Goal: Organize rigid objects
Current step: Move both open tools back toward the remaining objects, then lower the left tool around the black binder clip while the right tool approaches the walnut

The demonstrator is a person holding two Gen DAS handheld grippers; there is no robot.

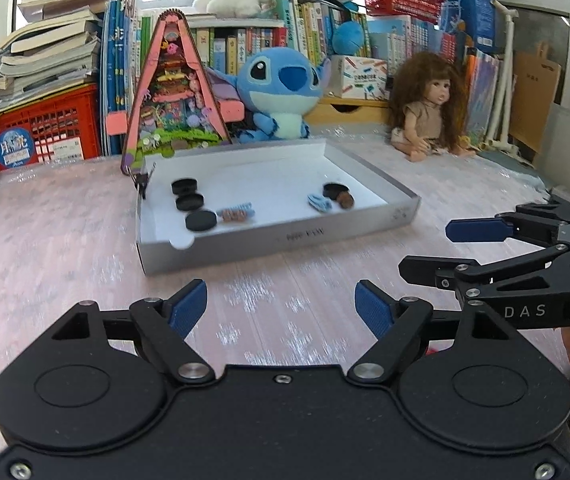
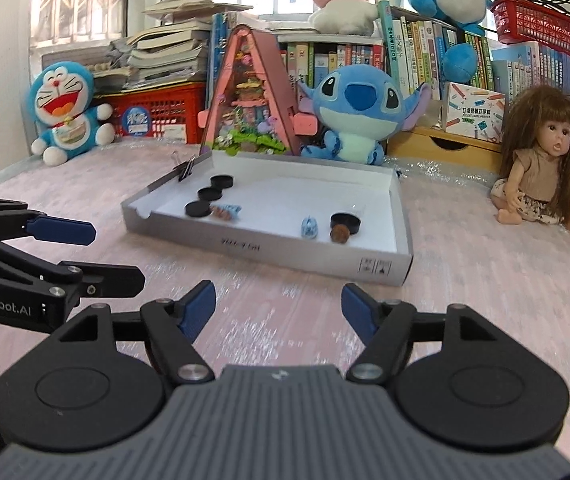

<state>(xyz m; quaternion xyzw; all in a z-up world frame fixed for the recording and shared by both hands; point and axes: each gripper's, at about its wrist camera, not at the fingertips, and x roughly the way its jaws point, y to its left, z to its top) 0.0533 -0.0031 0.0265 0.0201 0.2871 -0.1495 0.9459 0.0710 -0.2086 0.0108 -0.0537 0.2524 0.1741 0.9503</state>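
Open table room is seen before the tray

The pink-clothed table [image 1: 65,240] is backed by shelves of books [image 1: 325,24]; the shallow tray [image 1: 285,240], holding black discs [image 1: 201,221], is faced by the left gripper [image 1: 281,308] and right gripper [image 2: 279,306], both spread wide and empty.

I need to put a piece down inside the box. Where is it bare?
The middle of the shallow white cardboard box is bare, between the row of three black discs on its left and the lone black disc on its right. Its back half is clear too. Both front clusters, with small blue and brown pieces, are crowded.
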